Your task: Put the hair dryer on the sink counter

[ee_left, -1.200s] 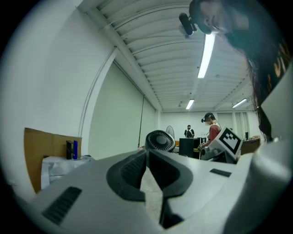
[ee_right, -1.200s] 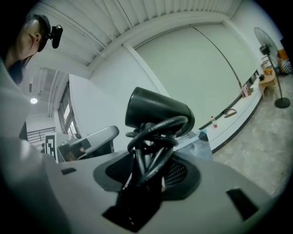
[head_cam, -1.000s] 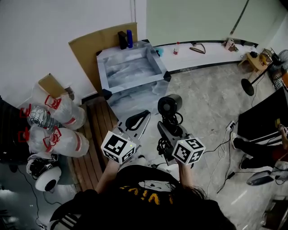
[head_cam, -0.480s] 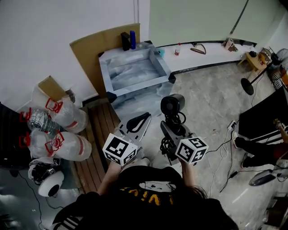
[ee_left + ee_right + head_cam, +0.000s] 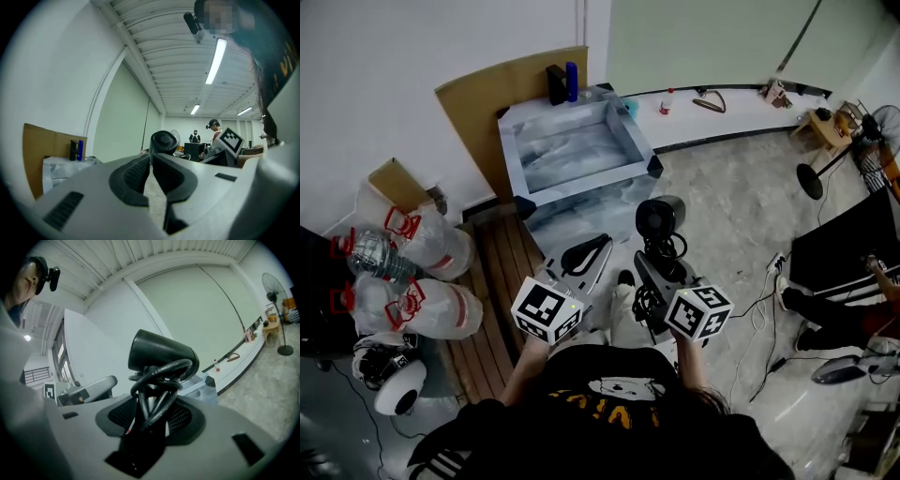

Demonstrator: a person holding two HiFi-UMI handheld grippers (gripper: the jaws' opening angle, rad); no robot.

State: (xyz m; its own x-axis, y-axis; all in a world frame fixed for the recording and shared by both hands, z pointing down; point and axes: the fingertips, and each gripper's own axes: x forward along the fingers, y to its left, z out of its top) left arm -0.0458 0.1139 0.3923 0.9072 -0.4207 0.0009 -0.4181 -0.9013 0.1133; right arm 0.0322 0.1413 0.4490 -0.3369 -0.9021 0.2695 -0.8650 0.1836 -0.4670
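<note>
The black hair dryer (image 5: pixel 659 218) points its barrel upward, its cord wound round the handle. My right gripper (image 5: pixel 654 258) is shut on that handle; in the right gripper view the hair dryer (image 5: pixel 161 355) stands between the pads of the right gripper (image 5: pixel 152 417). The marbled grey sink counter (image 5: pixel 581 204) stands just ahead by the wall, and its corner shows as the sink counter (image 5: pixel 212 380). My left gripper (image 5: pixel 586 253) hangs beside the right one, shut on nothing. The left gripper (image 5: pixel 151 161) looks past its touching tips at the hair dryer (image 5: pixel 164 140).
A black bottle (image 5: pixel 556 82) and a blue bottle (image 5: pixel 571 80) stand on the counter's back edge, with cardboard (image 5: pixel 492 94) behind. Plastic bags (image 5: pixel 427 248) and wooden slats (image 5: pixel 502 272) lie to the left. Cables (image 5: pixel 769 291), a fan (image 5: pixel 862 141) and a seated person (image 5: pixel 825 305) are on the right.
Only the head view has swayed slightly. Both grippers and the hair dryer keep their places in front of the sink counter.
</note>
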